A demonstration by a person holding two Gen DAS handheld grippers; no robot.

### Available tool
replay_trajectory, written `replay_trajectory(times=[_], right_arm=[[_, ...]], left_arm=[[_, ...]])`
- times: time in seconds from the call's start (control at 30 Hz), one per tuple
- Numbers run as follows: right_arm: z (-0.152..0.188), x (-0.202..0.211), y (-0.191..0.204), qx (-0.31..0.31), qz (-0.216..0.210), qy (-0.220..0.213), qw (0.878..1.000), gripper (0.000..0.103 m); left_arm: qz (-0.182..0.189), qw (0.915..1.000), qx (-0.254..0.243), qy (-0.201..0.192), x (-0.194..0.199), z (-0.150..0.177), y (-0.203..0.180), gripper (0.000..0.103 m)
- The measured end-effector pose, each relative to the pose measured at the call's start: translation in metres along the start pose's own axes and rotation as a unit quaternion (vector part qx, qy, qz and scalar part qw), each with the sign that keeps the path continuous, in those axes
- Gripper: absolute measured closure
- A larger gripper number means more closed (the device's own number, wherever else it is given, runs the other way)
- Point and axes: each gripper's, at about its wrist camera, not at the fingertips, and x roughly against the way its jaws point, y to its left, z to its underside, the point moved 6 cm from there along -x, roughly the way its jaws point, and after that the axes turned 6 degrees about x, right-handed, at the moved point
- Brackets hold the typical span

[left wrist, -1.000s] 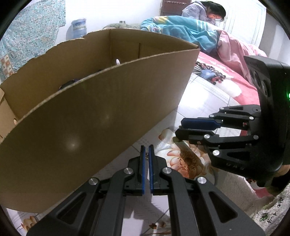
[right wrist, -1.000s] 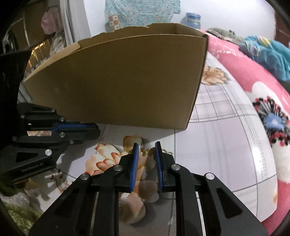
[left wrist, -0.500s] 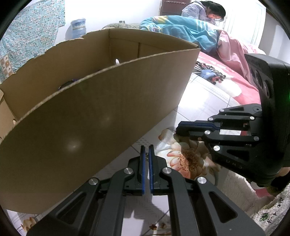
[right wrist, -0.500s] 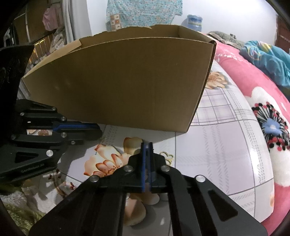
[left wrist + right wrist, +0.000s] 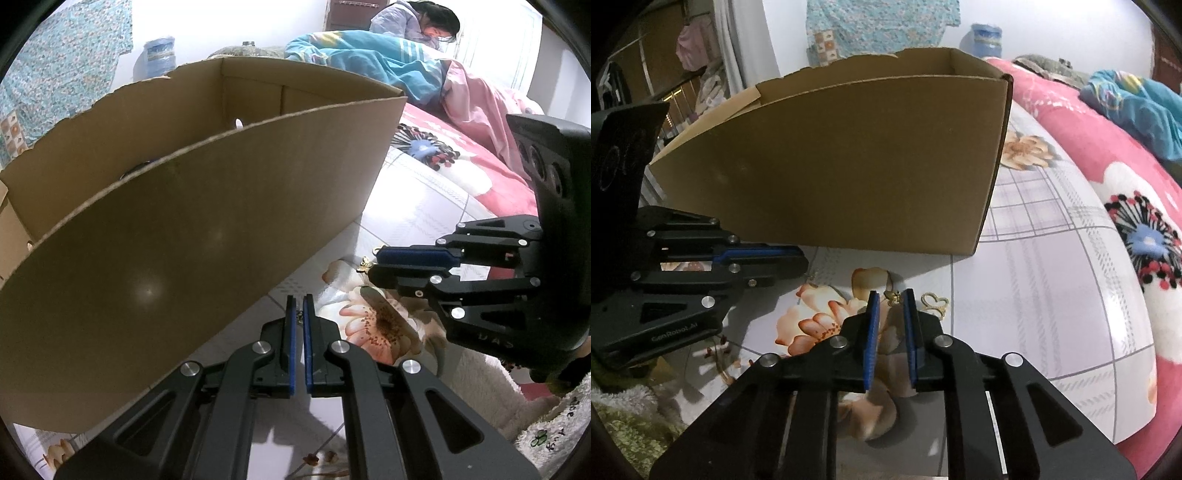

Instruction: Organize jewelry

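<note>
Lying on the flowered bedspread (image 5: 1052,280), a small gold charm (image 5: 893,296) sat between the tips of the right gripper (image 5: 891,301), whose jaws had just been opening and stood apart, not pinching it. A second gold piece (image 5: 935,303) lay at three o'clock. The left gripper (image 5: 299,312) was closed, seemingly on a thin chain. A good pickup would centre the pads first. The cardboard box (image 5: 849,158) walled twelve o'clock; open room lay rightward.

Close wrist views, shared cardboard box (image 5: 184,240)

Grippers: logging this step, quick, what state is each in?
Left gripper: closed; anything pinched cannot be told.
Right gripper: open, jaws just been opening; small gold charm between them, not gripped.
</note>
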Motion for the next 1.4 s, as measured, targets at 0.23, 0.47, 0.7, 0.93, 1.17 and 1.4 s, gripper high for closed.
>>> replay_trajectory(times=[0.23,0.47,0.7,0.93,1.17,1.4], right_arm=[[0.0,0.004,-0.015,-0.004,0.028,-0.003,1.0,0.087],[0.006,0.004,-0.017,0.047,0.018,0.01,0.999,0.073],[0.008,0.0,-0.019,0.095,-0.011,0.019,0.995,0.081],[0.008,0.001,-0.025,0.099,-0.026,0.021,0.994,0.091],[0.004,-0.003,-0.023,0.084,-0.034,0.019,0.996,0.102],[0.001,0.0,-0.024,0.07,-0.025,0.012,0.997,0.098]], left_arm=[[0.0,1.0,0.001,0.002,0.0,0.0,0.002,0.1],[0.003,1.0,0.0,0.006,-0.002,0.002,0.002,0.1],[0.004,0.9999,-0.004,0.009,-0.003,0.002,0.0,0.1],[0.003,0.9999,-0.005,0.01,-0.004,0.002,0.0,0.1],[0.002,0.9999,-0.006,0.01,-0.004,0.002,-0.001,0.1],[0.002,0.9999,-0.005,0.01,-0.003,0.002,-0.001,0.1]])
